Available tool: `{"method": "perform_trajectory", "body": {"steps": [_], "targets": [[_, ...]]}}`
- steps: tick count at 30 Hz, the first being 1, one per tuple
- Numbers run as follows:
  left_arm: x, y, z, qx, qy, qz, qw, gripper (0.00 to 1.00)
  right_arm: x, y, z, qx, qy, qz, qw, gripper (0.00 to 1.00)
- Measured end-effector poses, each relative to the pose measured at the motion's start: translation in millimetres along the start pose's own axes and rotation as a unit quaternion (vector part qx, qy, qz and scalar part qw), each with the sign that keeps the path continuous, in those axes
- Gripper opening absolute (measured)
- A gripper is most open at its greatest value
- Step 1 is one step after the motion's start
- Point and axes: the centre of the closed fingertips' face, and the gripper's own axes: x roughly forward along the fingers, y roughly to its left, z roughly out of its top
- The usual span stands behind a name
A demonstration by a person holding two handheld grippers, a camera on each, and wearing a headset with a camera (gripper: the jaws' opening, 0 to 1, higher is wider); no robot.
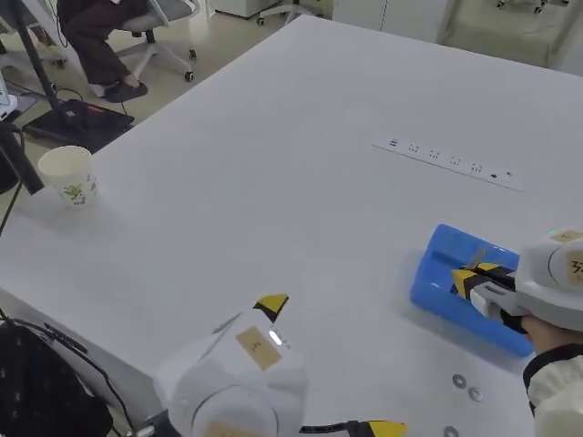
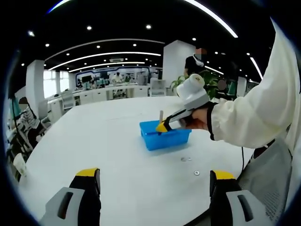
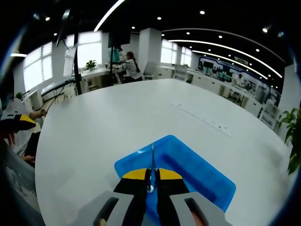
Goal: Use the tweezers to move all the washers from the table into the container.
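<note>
The blue container [image 1: 443,296] stands at the right of the white table. My right gripper [image 1: 480,279] hovers over it, shut on thin metal tweezers [image 3: 152,159] that point forward over the container [image 3: 197,172]. I cannot tell whether the tips hold a washer. Three small washers [image 1: 458,381] lie on the table in front of the container; they also appear as washers [image 2: 186,159] in the left gripper view. My left gripper [image 1: 328,364] sits at the near table edge, open and with nothing between its jaws [image 2: 153,176]. The right gripper [image 2: 170,124] and container [image 2: 164,136] lie ahead of it.
A paper cup [image 1: 68,175] stands at the table's far left edge. A recessed power strip [image 1: 451,162] runs along the far right. A person sits on an office chair [image 1: 137,36] beyond the table. A dark bag [image 1: 41,382] lies below the near left edge.
</note>
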Motion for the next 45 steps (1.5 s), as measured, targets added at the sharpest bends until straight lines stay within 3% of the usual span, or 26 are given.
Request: {"method": "perform_trajectory", "body": {"steps": [6,11,19,28,36,45], "targets": [[-0.4,0.0,0.4,-0.004,-0.002,-0.002,1.0,0.99,-2.8,-0.5,0.3,0.003,0.002,-0.003,1.0,0.03],[-0.5,1.7,-1.9,0.005,0.004,0.005,1.0,0.99,-13.3,2.9,8.6,-0.008,-0.011,-0.005,0.9999,0.03],[-0.2,1.0,-4.5,0.009,0.011,0.004,0.9999,0.99,-39.5,4.9,28.3,-0.005,-0.048,-0.012,0.9987,0.03],[-1.1,2.7,-2.3,0.008,0.004,0.008,0.9999,0.99,-72.6,14.4,42.2,-0.009,-0.084,-0.015,0.9963,0.03],[-0.4,4.2,-6.5,0.023,0.018,0.016,0.9995,0.99,-100.7,26.9,31.2,-0.005,-0.094,-0.011,0.9955,0.03],[-0.9,4.7,-5.3,0.023,0.015,0.017,0.9995,0.99,-114.2,46.2,-5.9,0.025,-0.079,-0.004,0.9966,0.03]]}}
